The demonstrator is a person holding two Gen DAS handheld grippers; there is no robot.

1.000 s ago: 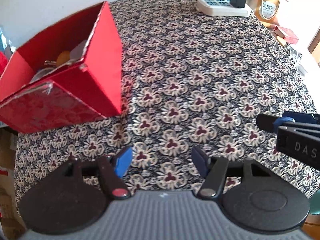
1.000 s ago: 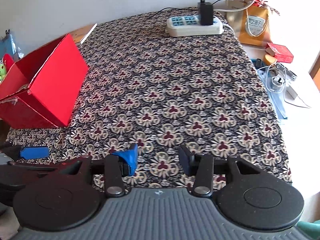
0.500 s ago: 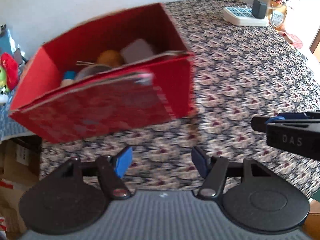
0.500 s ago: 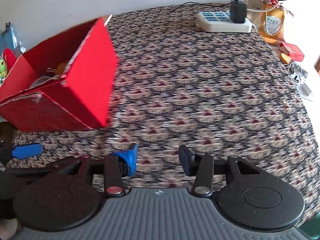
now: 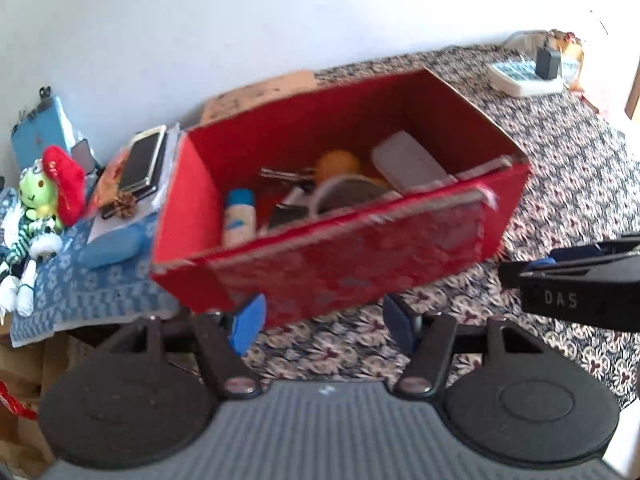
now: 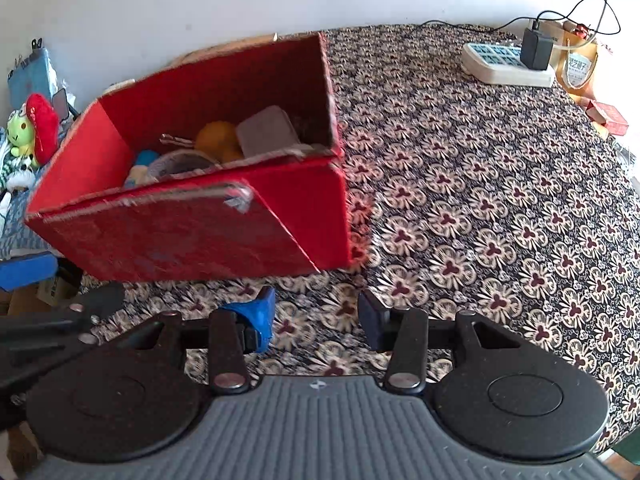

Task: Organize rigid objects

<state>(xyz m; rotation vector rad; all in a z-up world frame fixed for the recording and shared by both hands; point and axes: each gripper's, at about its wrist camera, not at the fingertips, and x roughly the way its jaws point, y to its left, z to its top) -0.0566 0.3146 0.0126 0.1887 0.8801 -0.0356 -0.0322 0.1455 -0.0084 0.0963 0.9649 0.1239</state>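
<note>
An open red cardboard box [image 5: 360, 264] stands at the left edge of the patterned table; it also shows in the right wrist view [image 6: 192, 236]. Inside lie an orange ball [image 5: 338, 162], a grey block [image 5: 408, 160], a small white bottle with a blue cap [image 5: 239, 216], a round grey tin [image 5: 348, 196] and metal clips. My left gripper [image 5: 324, 320] is open and empty, close in front of the box's near wall. My right gripper [image 6: 316, 320] is open and empty, just in front of the box's right corner.
A white power strip with a black adapter [image 6: 508, 64] lies at the table's far right. A frog plush with a red hat [image 5: 52, 196], a phone [image 5: 144, 158] and blue items sit left of the box. The floral tablecloth [image 6: 480, 200] stretches to the right.
Both grippers have swung left toward the red box, which now fills the view and shows its contents. Both stay open and empty.
</note>
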